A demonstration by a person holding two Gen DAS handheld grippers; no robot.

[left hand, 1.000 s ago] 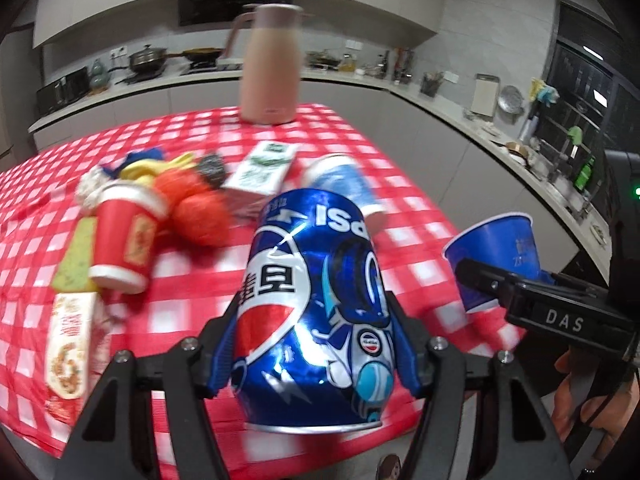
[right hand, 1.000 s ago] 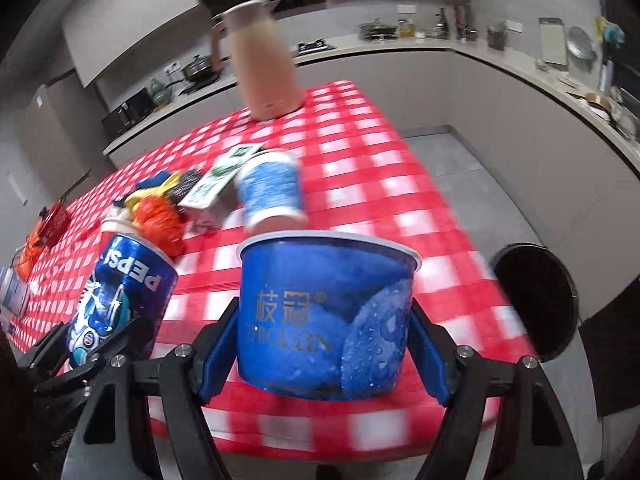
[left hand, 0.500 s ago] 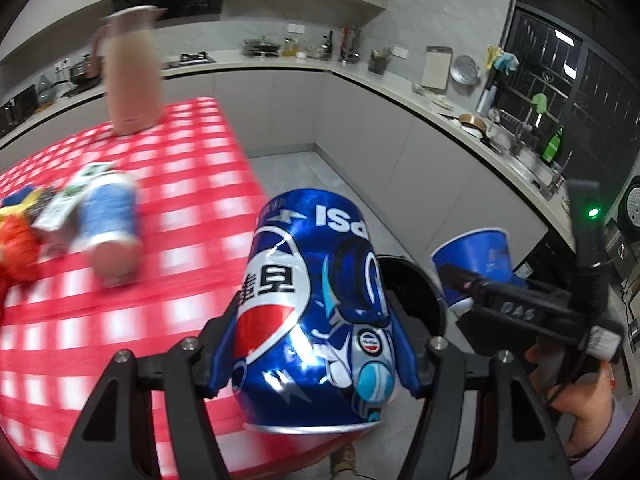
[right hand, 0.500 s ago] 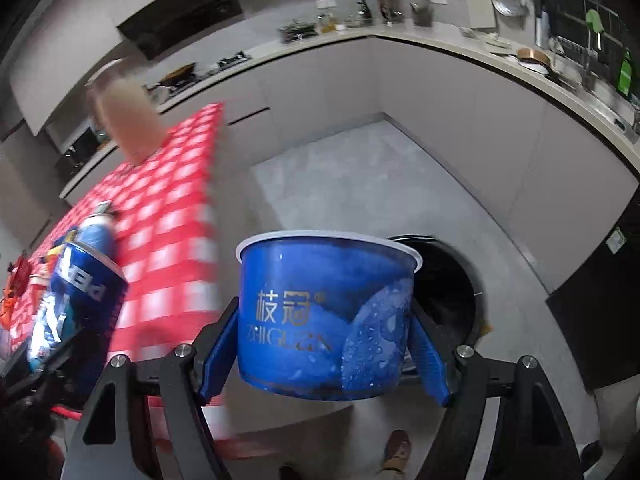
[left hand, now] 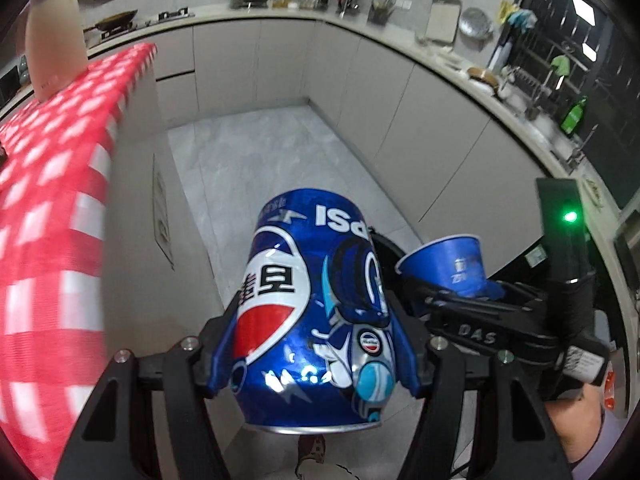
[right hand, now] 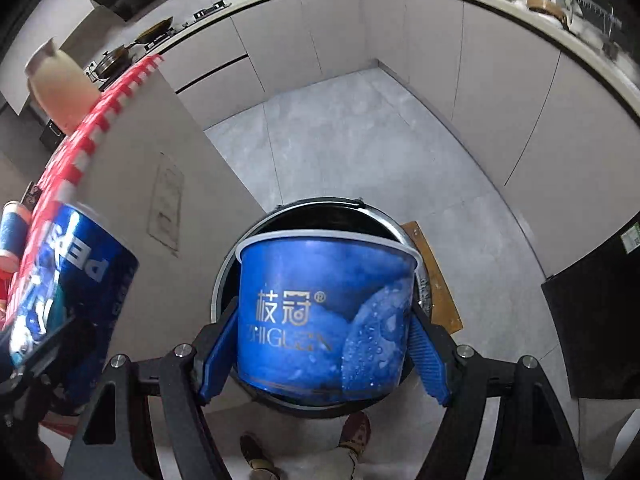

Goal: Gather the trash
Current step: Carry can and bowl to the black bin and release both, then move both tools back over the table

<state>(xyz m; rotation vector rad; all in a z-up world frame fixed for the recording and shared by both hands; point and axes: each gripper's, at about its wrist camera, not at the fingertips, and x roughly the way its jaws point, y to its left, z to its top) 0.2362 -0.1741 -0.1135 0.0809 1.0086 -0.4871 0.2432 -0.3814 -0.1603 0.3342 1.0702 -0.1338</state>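
**Trash held over the bin**

Tablecloth (left hand: 52,184) in red-and-white check hangs at left. Left gripper (left hand: 312,356) pinches a crushed blue Pepsi aluminium can (left hand: 312,312). Right gripper (right hand: 324,352) clamps a blue paper cup (right hand: 324,312), poised above the round black trash bin (right hand: 320,210) on the floor.

Surface finish, as seen:
Pepsi can (left hand: 316,312): glossy metal w/ glare spots. Blue cup (right hand: 326,316): smooth satin paper, printed droplets. Gripper pads (right hand: 428,356): ribbed blue plastic. Tablecloth (left hand: 48,216), left: checked cloth. Floor (right hand: 360,152): matt grey tile.
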